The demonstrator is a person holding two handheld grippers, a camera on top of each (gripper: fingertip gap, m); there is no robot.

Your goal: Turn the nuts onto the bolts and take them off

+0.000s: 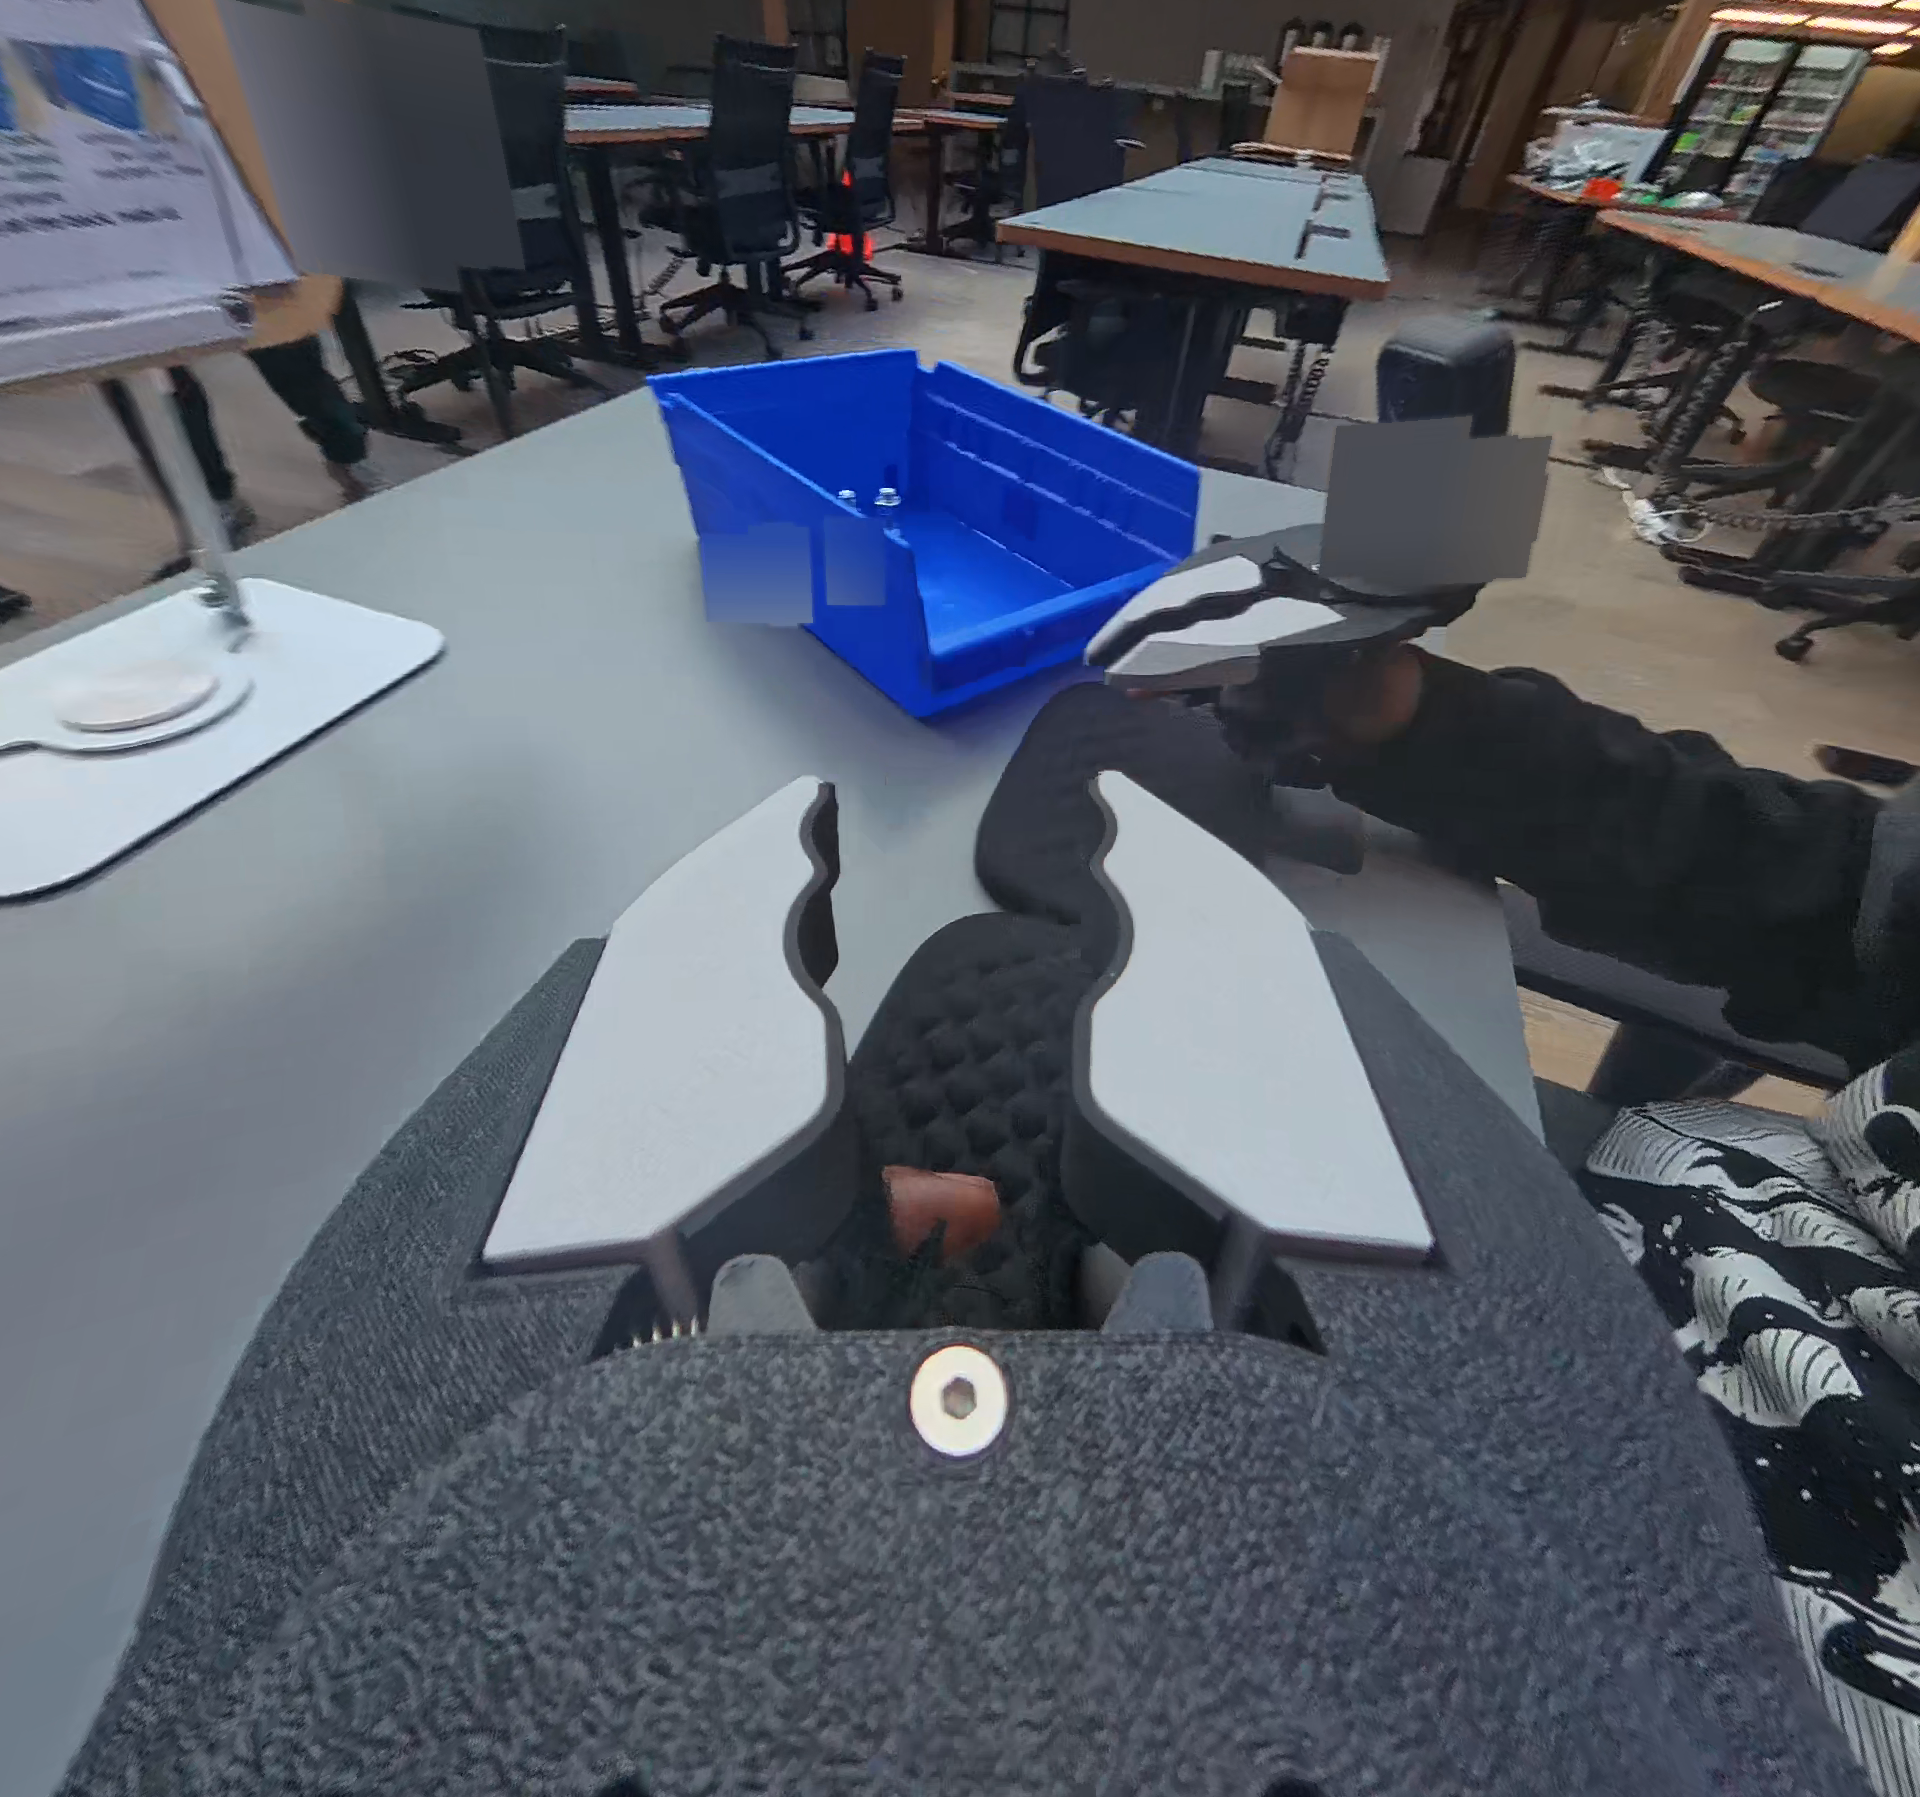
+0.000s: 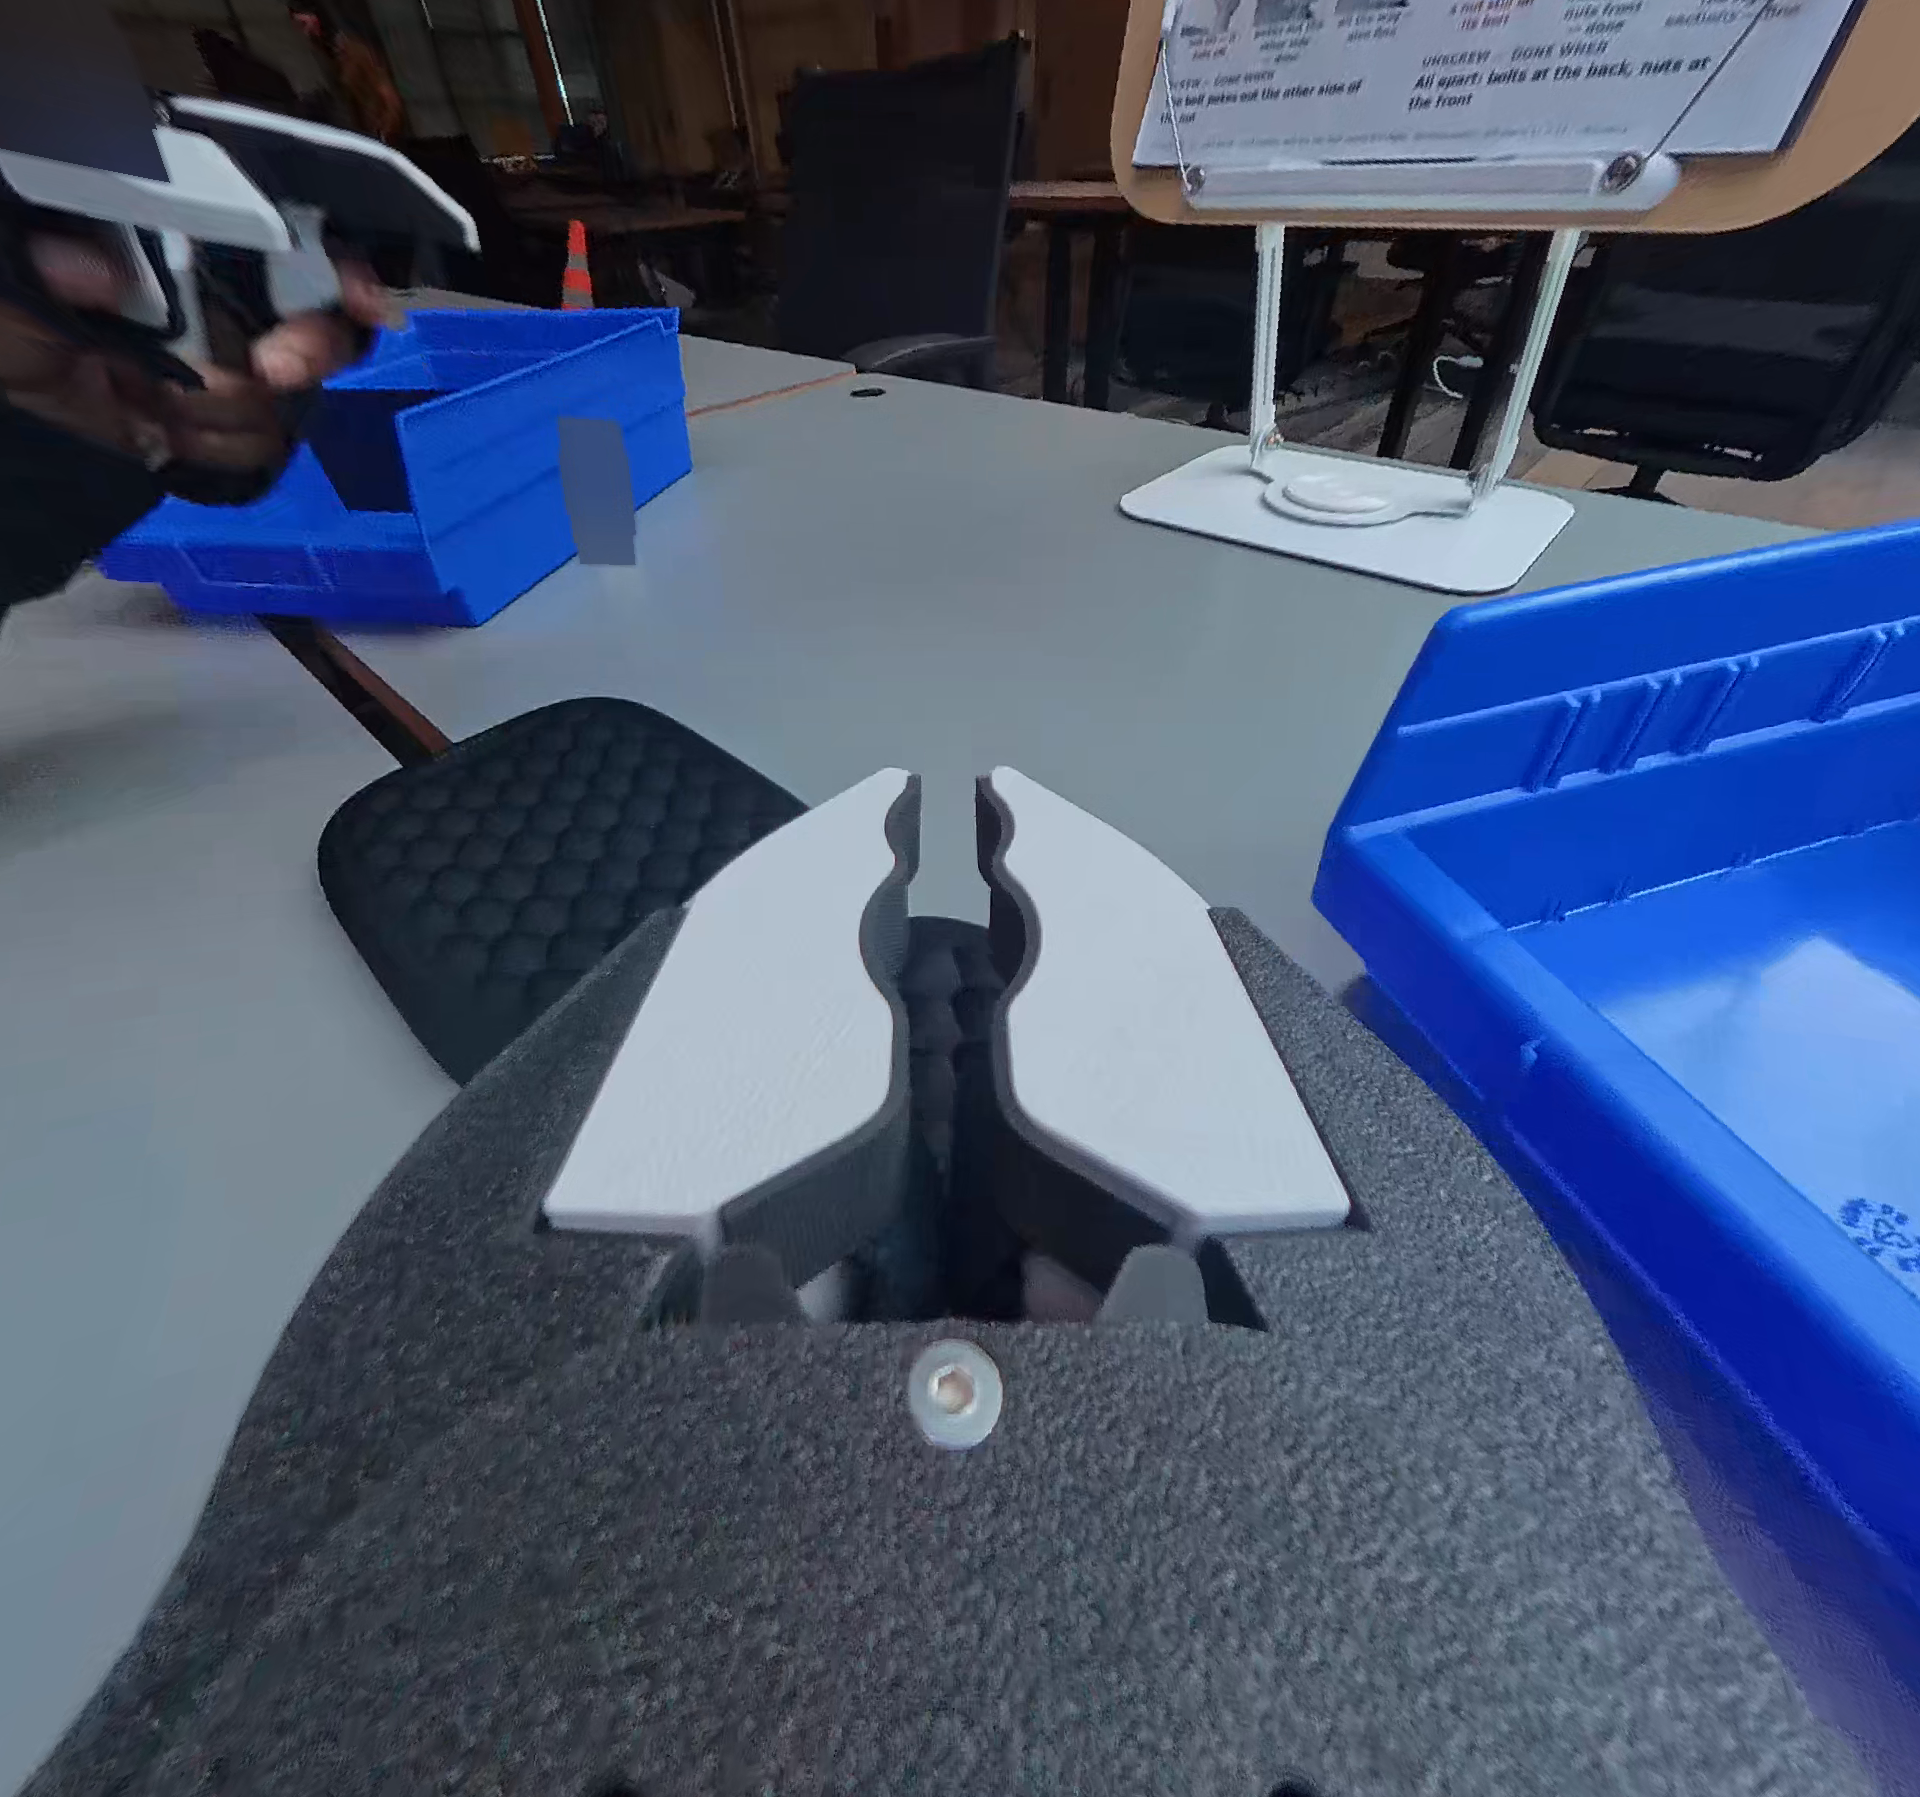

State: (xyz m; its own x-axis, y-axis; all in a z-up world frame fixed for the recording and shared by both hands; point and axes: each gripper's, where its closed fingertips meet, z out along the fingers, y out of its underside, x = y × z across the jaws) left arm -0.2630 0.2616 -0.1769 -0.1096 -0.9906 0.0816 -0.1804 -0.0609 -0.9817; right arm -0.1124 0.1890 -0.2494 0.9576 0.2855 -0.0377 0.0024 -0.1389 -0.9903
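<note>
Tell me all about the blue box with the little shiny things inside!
The blue bin looks like ribbed plastic, with tall walls and a low open front. It sits flat on the grey table, turned at an angle. Two small silvery nuts or bolts stand near its back wall. Nothing grips it; the right gripper hovers beside its front corner.

The blue bin [image 2: 1621, 926] is glossy plastic; the tabletop [image 1: 499, 729] is smooth and matt; the black pad [image 2: 520, 874] has a rough honeycomb texture.

Blue bin [image 1: 1049, 500]; grey table [image 1: 468, 708]; black honeycomb-textured pad [image 2: 540, 854]; white stand base [image 2: 1351, 511]; black-white patterned cloth [image 1: 1766, 1259].
</note>
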